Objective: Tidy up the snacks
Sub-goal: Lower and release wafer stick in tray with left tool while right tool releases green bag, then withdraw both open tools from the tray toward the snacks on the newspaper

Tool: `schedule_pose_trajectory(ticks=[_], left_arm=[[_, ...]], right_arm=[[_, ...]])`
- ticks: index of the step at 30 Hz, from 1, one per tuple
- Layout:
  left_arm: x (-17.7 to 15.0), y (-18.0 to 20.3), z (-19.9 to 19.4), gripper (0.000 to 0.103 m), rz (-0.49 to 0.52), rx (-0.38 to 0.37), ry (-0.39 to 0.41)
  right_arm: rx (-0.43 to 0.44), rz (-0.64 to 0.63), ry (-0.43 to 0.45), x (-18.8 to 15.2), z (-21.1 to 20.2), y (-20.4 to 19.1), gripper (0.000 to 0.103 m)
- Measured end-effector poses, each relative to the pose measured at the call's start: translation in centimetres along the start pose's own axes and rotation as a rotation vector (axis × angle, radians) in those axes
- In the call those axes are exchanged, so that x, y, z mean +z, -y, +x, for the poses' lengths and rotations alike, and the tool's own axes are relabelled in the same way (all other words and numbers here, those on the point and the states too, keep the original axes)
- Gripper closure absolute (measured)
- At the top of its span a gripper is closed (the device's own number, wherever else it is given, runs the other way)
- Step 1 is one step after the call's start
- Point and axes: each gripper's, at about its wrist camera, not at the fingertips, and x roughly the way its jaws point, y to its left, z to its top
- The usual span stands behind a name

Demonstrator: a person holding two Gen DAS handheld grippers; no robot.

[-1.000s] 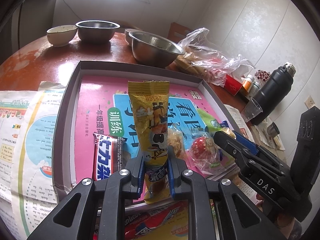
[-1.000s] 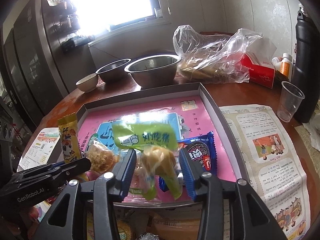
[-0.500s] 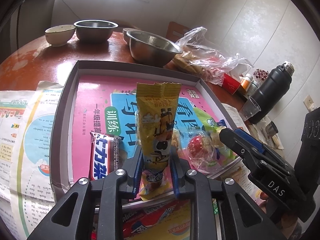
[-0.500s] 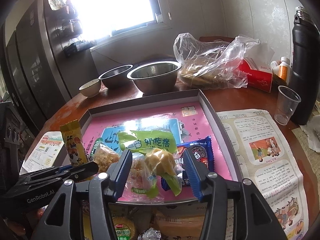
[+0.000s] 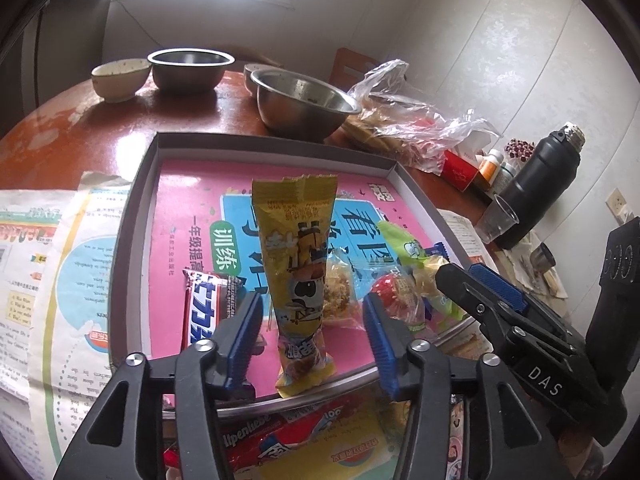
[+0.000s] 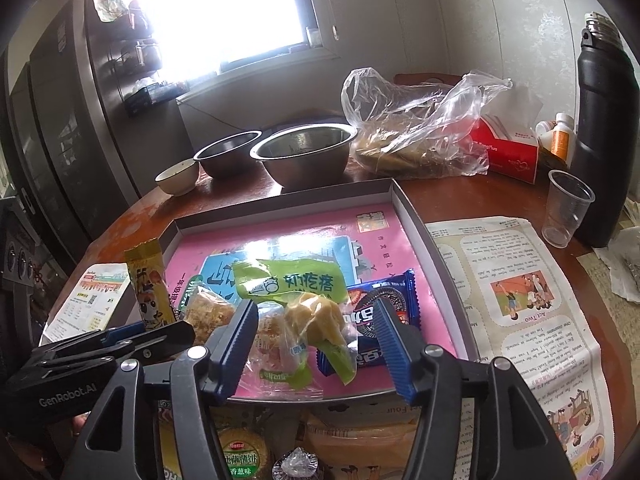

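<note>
A grey shallow tray [image 5: 136,208] lined with a pink booklet holds several snacks. My left gripper [image 5: 311,304] is over its near edge, jaws opening. A yellow snack packet [image 5: 298,280] stands on end between them, and neither pad touches it. My right gripper [image 6: 316,312] is at the tray rim [image 6: 416,224], jaws opening too. A green packet of yellow candy [image 6: 304,308] lies in the tray between its blue pads, free of both. A chocolate bar [image 5: 202,308], a red sweet [image 5: 390,292] and a blue cookie pack [image 6: 380,312] lie nearby.
Beyond the tray stand two steel bowls [image 6: 304,152], a small ceramic bowl [image 6: 178,176] and a clear plastic bag [image 6: 416,132]. A black flask [image 6: 604,128], a plastic cup [image 6: 566,208] and a red tissue box [image 6: 508,148] stand at the right. Printed sheets [image 6: 516,292] flank the tray; more snacks lie below its near edge.
Both pairs of jaws have spread. The left pads have come off the yellow packet, and the right pads have come off the green packet, which now rests in the tray.
</note>
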Motion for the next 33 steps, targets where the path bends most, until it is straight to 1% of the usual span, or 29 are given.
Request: schedule_pose_trajectory(ticks=[5, 12, 15, 33], left_arm=[[0.1, 0.3, -0.7, 0.041, 0.017, 0.023, 0.016], [0.2, 0.8, -1.7, 0.032, 0.035, 0.02, 0.035], [0.3, 1.0, -2.0, 0.03, 0.043, 0.018, 0.041], [0.3, 2.2, -3.9, 0.029, 0.084, 0.01, 0.069]], right_arm=[[-0.006, 0.009, 0.004, 0.0, -0.3, 0.2, 0.04], [-0.013, 0.02, 0.013, 0.1, -0.7, 0.5, 0.035], [-0.013, 0.024, 0.018, 0.1, -1.0, 0.5, 0.033], [0.001, 0.026, 0.058, 0.5, -2.9, 0.3, 0.03]])
